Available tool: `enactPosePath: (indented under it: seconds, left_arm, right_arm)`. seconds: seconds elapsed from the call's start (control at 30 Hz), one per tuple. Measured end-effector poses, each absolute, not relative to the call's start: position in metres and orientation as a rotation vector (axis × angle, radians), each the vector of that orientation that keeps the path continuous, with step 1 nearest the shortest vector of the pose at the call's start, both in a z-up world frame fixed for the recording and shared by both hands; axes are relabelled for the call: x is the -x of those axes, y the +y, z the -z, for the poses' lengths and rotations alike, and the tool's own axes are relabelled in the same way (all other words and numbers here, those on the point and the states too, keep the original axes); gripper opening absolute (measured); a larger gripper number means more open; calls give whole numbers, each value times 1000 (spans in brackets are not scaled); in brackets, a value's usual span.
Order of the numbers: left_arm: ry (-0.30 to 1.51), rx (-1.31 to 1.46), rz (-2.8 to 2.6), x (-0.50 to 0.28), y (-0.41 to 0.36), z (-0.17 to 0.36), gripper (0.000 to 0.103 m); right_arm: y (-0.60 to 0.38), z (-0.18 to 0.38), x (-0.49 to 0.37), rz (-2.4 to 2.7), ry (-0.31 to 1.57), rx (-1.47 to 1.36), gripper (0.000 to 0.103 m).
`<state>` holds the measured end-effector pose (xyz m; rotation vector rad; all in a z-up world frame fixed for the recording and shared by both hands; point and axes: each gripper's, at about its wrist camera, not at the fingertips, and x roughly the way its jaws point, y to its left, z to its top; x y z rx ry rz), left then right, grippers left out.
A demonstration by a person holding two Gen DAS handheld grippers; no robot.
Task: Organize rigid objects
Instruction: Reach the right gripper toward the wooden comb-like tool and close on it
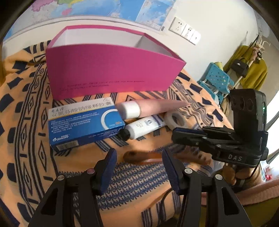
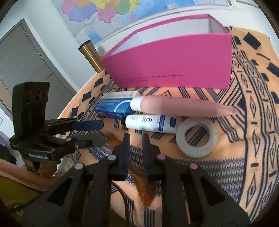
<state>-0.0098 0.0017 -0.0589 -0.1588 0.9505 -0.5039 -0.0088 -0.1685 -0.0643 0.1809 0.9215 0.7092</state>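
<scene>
An open pink box stands at the back of the patterned cloth. In front of it lie a blue medicine box, a pink tube with a white cap, a white tube with a black cap and a white tape roll. A brown wooden comb lies nearest. My left gripper is open above the comb's handle. My right gripper is shut on the comb; it also shows in the left wrist view.
The orange and navy patterned cloth covers the table. A map hangs on the wall. A turquoise stool and a rack with a yellow garment stand to the right. A grey door is at left.
</scene>
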Motion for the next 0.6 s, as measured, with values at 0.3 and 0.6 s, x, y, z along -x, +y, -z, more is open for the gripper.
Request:
enactPosePath:
  seconds: [0.3,0.6]
  left_arm:
    - [969,134,525,7,-2,66,54]
    - [1006,114,549,3,-12,77,54]
  right_arm:
    - [-216,69,21,-639,943,-288,30]
    - [-230,84,43,-611,1001,-353,37]
